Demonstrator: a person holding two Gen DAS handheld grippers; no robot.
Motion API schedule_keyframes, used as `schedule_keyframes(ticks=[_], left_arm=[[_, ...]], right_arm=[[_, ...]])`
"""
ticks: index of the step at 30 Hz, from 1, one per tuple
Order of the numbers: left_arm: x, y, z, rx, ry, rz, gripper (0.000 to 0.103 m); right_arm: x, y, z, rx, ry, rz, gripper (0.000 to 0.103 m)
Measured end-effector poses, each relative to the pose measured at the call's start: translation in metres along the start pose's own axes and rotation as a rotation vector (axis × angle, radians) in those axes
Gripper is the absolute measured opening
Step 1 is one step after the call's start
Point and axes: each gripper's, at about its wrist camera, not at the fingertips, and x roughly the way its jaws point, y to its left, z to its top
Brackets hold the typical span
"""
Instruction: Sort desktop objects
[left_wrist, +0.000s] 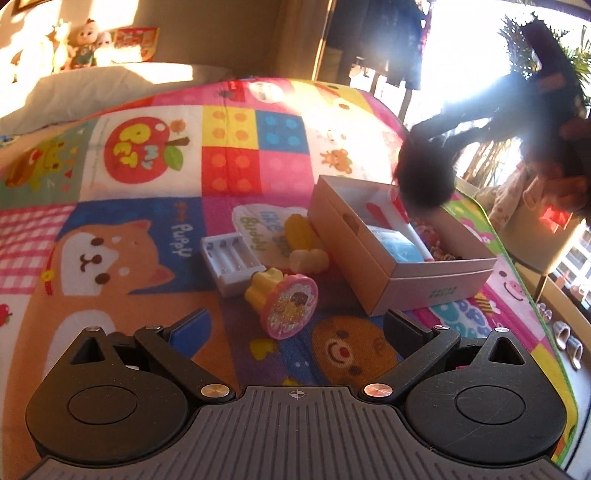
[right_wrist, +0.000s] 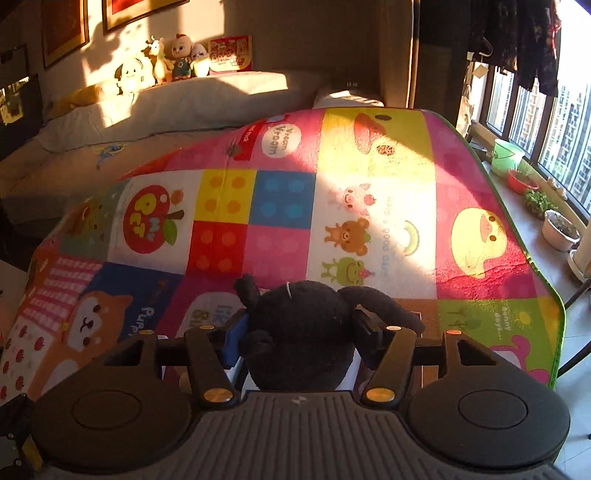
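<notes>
Bright cartoon play mat (right_wrist: 369, 177) w/ animal pics and block squares covers the surface, sun patches across it. Grey pillows (right_wrist: 207, 99) behind it; row of dolls and plush toys (right_wrist: 162, 62) on top by the wall, red printed card (right_wrist: 229, 53) beside them. Framed pics (right_wrist: 122, 11) on wall. Window side: green bucket (right_wrist: 508, 155), red bowl (right_wrist: 521, 181), white plant pot (right_wrist: 560, 230) on sill.
</notes>
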Motion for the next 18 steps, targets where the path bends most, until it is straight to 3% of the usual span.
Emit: schedule_keyframes(ticks=[1,2,5,9,12,15,17,18], left_arm=[[0.0,0.0,-0.001,-0.004,0.004,0.005,0.102],[-0.001,0.001,-0.003,-0.005,0.008,0.01,0.102],[-0.003,0.003,-0.007,0.002,0.022,0.031,0.102],[-0.001,0.008,-0.007,-0.015,0.033,0.05,0.102],[0.001,0.008,-0.006,-0.025,0.042,0.043,0.102],[0.0,0.003,-0.007,-0.002,0.034,0.05,0.102],[0.001,-0.001,-0.007,0.012,0.036,0.054,0.102],[0.002,-0.002,-0.007,0.02,0.038,0.054,0.102]], right_arm=[[0.006,0.0,-0.003,-0.002,-0.01,-0.007,0.076],[0.013,-0.002,-0.005,0.016,-0.008,-0.036,0.08],[0.023,-0.012,-0.01,0.097,-0.022,-0.041,0.08],[0.028,-0.019,-0.015,0.114,-0.03,-0.069,0.08],[0.037,-0.022,-0.021,0.127,-0.024,-0.086,0.079],[0.057,-0.024,-0.031,0.154,0.036,-0.068,0.073],[0.072,-0.022,-0.042,0.205,0.089,-0.021,0.063],[0.077,-0.021,-0.046,0.236,0.096,0.028,0.063]])
